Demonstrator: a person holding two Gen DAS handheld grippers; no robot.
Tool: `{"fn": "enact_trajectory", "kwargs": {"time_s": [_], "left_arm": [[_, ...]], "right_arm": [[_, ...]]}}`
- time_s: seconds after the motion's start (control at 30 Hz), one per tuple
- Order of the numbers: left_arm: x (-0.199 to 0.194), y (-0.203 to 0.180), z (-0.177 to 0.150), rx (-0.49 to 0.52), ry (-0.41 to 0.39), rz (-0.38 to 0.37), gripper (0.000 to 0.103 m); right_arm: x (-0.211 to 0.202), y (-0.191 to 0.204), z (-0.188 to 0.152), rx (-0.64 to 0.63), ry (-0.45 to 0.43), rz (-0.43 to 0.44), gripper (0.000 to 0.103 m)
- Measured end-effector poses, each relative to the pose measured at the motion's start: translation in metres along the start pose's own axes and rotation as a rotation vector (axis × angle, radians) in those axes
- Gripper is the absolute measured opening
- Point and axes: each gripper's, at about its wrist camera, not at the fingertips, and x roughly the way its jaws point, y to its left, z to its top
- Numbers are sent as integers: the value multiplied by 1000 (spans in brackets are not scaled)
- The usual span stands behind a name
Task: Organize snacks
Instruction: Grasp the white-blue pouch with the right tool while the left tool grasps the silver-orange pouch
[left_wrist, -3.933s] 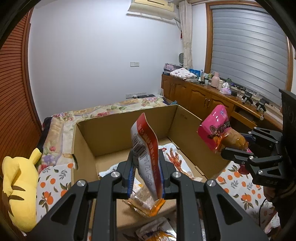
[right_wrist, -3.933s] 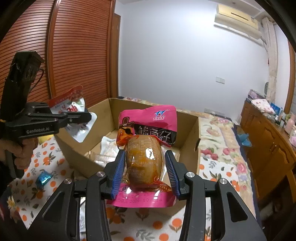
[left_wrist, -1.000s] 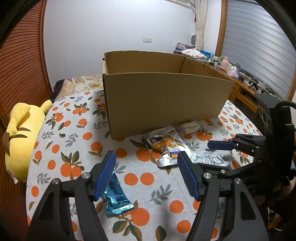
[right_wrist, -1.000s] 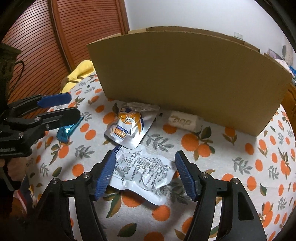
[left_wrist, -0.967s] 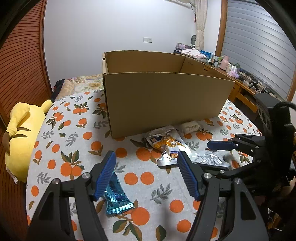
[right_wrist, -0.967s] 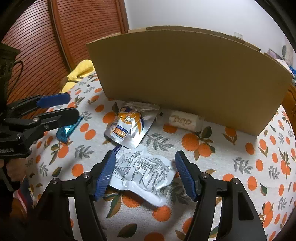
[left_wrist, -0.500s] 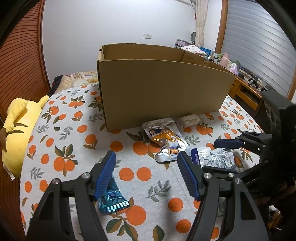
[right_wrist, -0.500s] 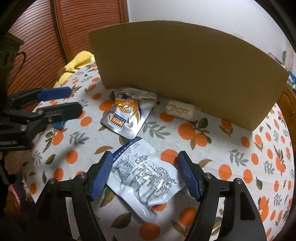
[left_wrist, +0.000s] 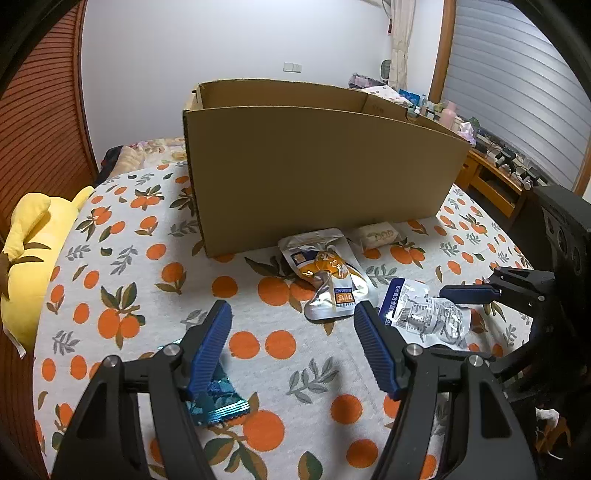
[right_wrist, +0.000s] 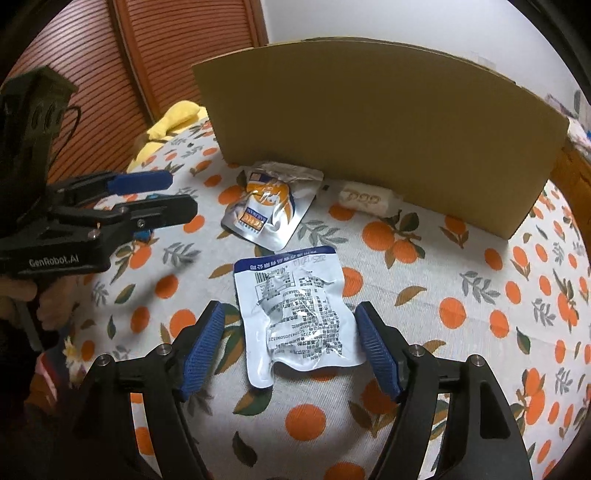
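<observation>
— While we look along the left gripper (left_wrist: 291, 343), what do we see of its fingers?

— We see them spread wide and empty, hovering over the orange-print bed cover (left_wrist: 122, 266). A blue foil packet (left_wrist: 216, 400) lies just under the left finger, its long axis running away from us and slightly left. Ahead, the silver-and-orange pouch (left_wrist: 327, 275) lies flat with its long axis pointing toward the cardboard box (left_wrist: 321, 177), its far end almost at the box wall. A small pale wrapped snack (left_wrist: 378, 233) sits right against the foot of the box. To the right we see the white pouch with the blue band (left_wrist: 424, 314), and the right gripper (left_wrist: 476, 321) around it. A yellow plush toy (left_wrist: 33, 251) lies at the left edge.

— And through the right wrist camera?

— We see the right gripper (right_wrist: 290, 347) released too, fingers wide apart, with the white pouch (right_wrist: 299, 317) lying flat between them, touching neither as far as we can tell. Its long axis runs away from us, blue band at the far end, toward the box (right_wrist: 376, 129). Beyond it the silver-and-orange pouch (right_wrist: 269, 206) points at the box on a slant, and the pale snack (right_wrist: 365, 199) lies crosswise along the box wall. The left gripper (right_wrist: 159, 195) hangs at the left, open and holding nothing.
</observation>
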Motion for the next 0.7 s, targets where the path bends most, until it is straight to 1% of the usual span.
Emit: {"fn": "enact_trajectory", "kwargs": {"time_s": [0.27, 0.33, 0.37, 0.43, 0.5, 0.57, 0.7], "left_arm": [[4, -1, 4, 11, 6, 1, 69], [6, -1, 5, 10, 11, -4, 69], [8, 0, 6, 9, 14, -6, 69], [14, -1, 8, 6, 23, -12, 69], [22, -2, 10, 2, 39, -28, 69], [30, -3, 12, -1, 52, -38, 69], [42, -10, 19, 3, 72, -49, 69]], "right_arm": [[9, 12, 6, -91, 18, -80, 75], [9, 11, 6, -96, 20, -75, 75], [8, 10, 6, -97, 21, -74, 73], [6, 8, 5, -100, 20, -67, 66], [5, 7, 5, -102, 20, -61, 61], [1, 6, 2, -102, 17, -56, 60], [-7, 2, -3, -96, 11, -74, 59]]}}
